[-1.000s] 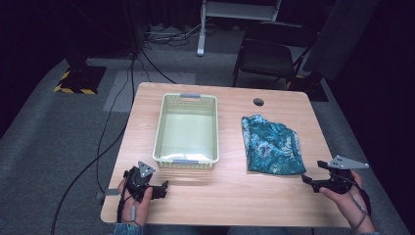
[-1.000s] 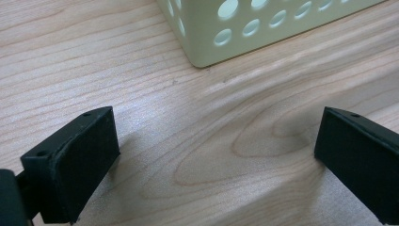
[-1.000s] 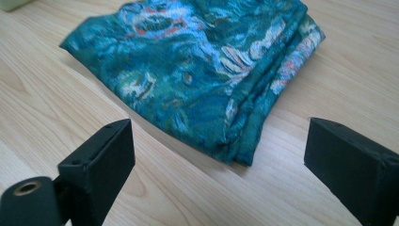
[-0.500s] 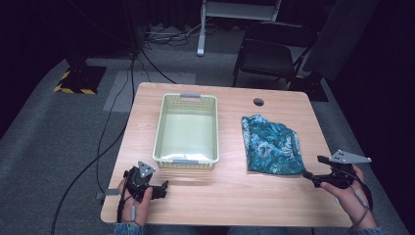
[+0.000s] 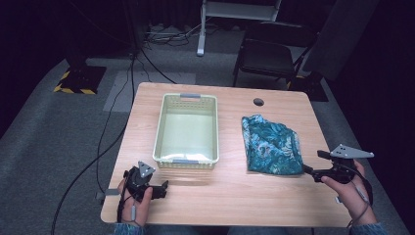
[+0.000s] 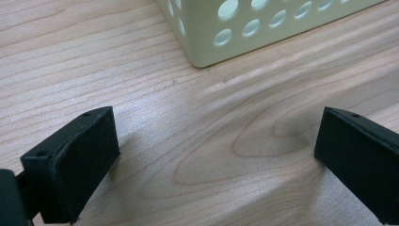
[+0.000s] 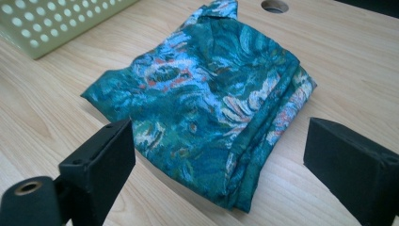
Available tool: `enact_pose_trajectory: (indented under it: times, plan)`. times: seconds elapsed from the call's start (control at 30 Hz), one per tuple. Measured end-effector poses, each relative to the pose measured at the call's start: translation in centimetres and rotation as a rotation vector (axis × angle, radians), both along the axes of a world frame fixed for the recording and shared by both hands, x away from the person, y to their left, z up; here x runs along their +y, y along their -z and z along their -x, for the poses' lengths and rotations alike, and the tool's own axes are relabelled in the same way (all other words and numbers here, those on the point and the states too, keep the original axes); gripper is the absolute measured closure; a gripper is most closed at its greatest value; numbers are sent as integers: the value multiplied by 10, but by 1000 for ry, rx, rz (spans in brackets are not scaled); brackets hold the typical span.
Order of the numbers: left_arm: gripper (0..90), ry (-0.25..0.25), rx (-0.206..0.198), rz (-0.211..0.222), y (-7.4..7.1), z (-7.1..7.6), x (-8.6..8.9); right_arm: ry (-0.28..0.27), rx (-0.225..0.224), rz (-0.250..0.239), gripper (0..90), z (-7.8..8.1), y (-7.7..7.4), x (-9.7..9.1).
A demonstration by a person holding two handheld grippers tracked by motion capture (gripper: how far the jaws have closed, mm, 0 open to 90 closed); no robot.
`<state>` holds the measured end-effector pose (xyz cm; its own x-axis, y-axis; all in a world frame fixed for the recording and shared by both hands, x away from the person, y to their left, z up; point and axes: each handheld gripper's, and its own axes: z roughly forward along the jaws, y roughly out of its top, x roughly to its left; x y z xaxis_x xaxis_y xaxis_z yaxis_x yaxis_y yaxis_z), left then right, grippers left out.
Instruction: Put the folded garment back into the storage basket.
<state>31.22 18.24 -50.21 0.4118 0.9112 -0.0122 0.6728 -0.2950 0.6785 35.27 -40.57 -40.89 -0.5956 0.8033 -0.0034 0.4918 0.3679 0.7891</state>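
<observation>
A folded teal floral cloth lies on the right half of the wooden table. My right gripper is open just off the cloth's near right corner, its jaws pointing at it. In the right gripper view the cloth lies between and beyond the wide-apart jaws, untouched. A pale green perforated basket stands empty at the table's middle. My left gripper rests open near the front left edge, below the basket's near left corner, with bare wood between its jaws.
A round cable hole is in the table top behind the cloth. A dark chair stands beyond the far edge. Cables run over the grey floor at the left. Bare wood stretches between the two grippers along the front.
My right gripper has shifted a little to the right and toward the front edge, staying open. The left gripper, basket and cloth have not moved.
</observation>
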Motion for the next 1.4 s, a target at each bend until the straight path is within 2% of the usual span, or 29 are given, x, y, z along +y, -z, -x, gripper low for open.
enact_pose_trajectory:
  times: [0.93, 1.4]
  plan:
    - [3, 0, -1, -1, 0, 0, 0, -42, -27, 15, 85, -16, -29, 18]
    - [3, 1, -1, -2, 0, 0, 0, -34, -41, 9, 77, -23, -34, 23]
